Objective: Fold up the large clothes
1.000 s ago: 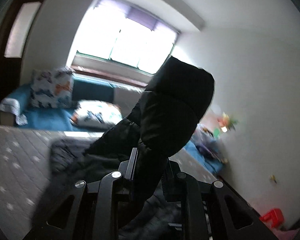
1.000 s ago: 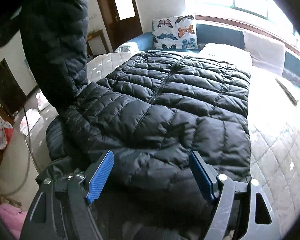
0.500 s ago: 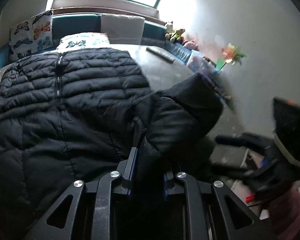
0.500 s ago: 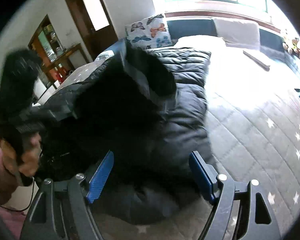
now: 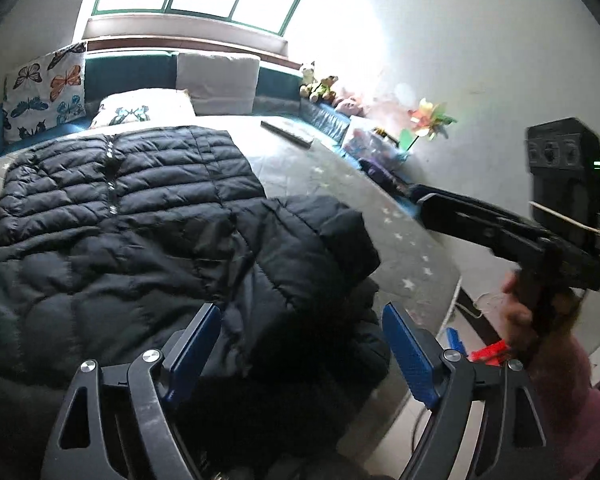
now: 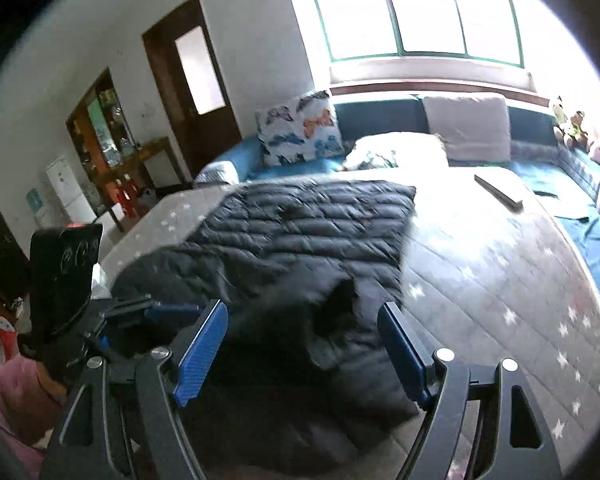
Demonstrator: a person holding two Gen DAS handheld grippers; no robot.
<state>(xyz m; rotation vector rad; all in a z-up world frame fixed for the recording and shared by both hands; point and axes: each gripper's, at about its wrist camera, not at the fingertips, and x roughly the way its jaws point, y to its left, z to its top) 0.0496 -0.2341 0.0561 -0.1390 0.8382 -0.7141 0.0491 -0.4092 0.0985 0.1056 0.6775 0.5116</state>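
Note:
A black quilted puffer jacket [image 5: 120, 208] lies flat on the grey star-print bed [image 5: 340, 184], zip up, one sleeve [image 5: 316, 236] folded across its near right side. My left gripper [image 5: 300, 340] is open and empty just above the jacket's near end. My right gripper [image 6: 304, 340] is open and empty above the jacket [image 6: 300, 240] in the right wrist view. The right gripper also shows in the left wrist view [image 5: 500, 228], held at the right beside the bed. The left gripper shows at the left of the right wrist view [image 6: 100, 312].
Butterfly cushion [image 5: 44, 88], white pillows [image 5: 216, 80] and a blue bench stand at the bed's far end under a window. A dark flat bar [image 5: 286, 134] lies on the bed. Toys and a pinwheel [image 5: 428, 120] line the right wall. A brown door [image 6: 192, 92] stands far left.
My left gripper opened and let go of the sleeve, which now lies folded over the jacket. My right gripper stayed open and drew back to the right of the bed.

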